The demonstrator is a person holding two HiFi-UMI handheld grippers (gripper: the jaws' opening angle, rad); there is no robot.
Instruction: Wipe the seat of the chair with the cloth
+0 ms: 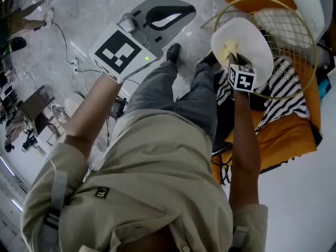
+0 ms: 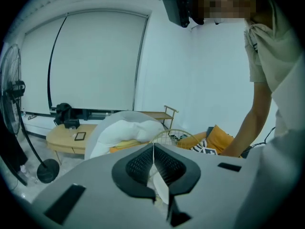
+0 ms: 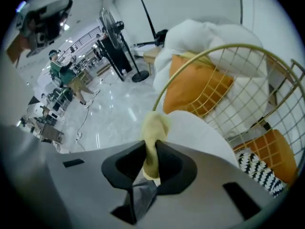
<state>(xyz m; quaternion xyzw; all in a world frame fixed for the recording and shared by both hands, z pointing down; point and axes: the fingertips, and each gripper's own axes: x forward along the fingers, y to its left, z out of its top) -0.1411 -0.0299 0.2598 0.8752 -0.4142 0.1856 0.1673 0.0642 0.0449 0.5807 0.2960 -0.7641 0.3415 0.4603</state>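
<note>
The chair has a round white seat [image 1: 251, 46] and a gold wire back [image 1: 294, 25]. My right gripper [image 1: 230, 55] is shut on a small yellow cloth [image 1: 229, 47], which rests on the seat's near part. In the right gripper view the cloth [image 3: 155, 130] sticks up between the jaws, with the seat [image 3: 205, 135] just beyond and the wire back [image 3: 238, 75] to the right. My left gripper [image 1: 181, 12] is held up over the floor, left of the chair and away from it. Its jaws meet in a thin line [image 2: 153, 149], with nothing held.
An orange cushion [image 1: 286, 135] and a black-and-white striped cushion [image 1: 289, 88] lie beside the chair. A white pillow [image 2: 126, 130] and another orange cushion [image 3: 200, 89] sit behind the wire back. A standing fan [image 3: 114, 46], a low wooden table [image 2: 66, 137] and floor cables [image 1: 68, 51] are around.
</note>
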